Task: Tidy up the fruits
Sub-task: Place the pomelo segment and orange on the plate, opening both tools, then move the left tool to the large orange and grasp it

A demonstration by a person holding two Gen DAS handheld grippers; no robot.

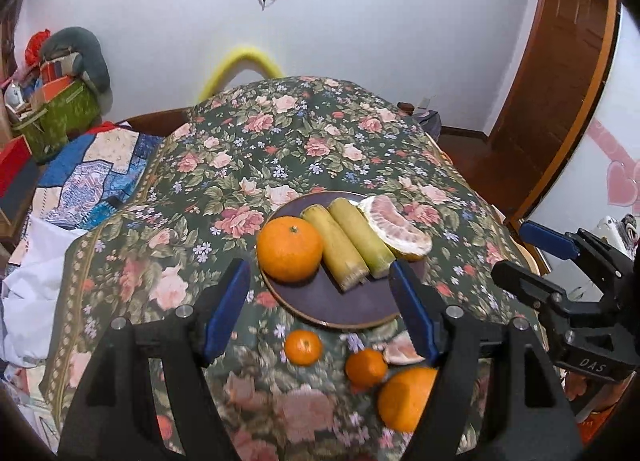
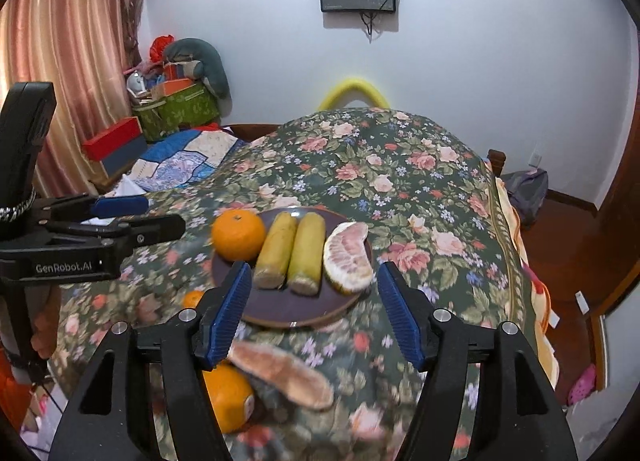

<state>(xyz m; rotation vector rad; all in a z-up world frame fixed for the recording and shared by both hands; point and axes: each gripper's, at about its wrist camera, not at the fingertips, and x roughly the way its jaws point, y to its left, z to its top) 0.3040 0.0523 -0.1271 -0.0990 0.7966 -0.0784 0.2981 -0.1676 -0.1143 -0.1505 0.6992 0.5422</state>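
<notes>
Fruit on the dark plate (image 1: 320,301) already fills most of it: a large orange (image 1: 289,248) at the plate's left, two yellow-green stalk pieces (image 1: 344,245) side by side in the middle, and a pomelo wedge (image 1: 394,227) hanging partly over the right rim. Off the plate, nearer the front edge of the surface (image 1: 280,149), lie two small tangerines (image 1: 303,347), a second pomelo slice (image 2: 286,373) and another large orange (image 2: 228,401), the last three close together, the slice resting against the orange. The left hand-held gripper (image 1: 320,309) hovers with its jaws spread wide and nothing between them; the right hand-held gripper (image 2: 314,313) is likewise wide open and empty, above the loose slice. Crowding is the likely trouble: only the near part of the plate looks free, so a round fruit set there could roll off, or nudge the wedge over the rim. The floral cloth (image 2: 420,189) looks soft and uneven, which would let an orange drift once bumped. The loose slice looks soft, so a hard squeeze could crush it, and lifting it may knock the orange beside it. Both tools work the same small patch, so they could collide.
</notes>
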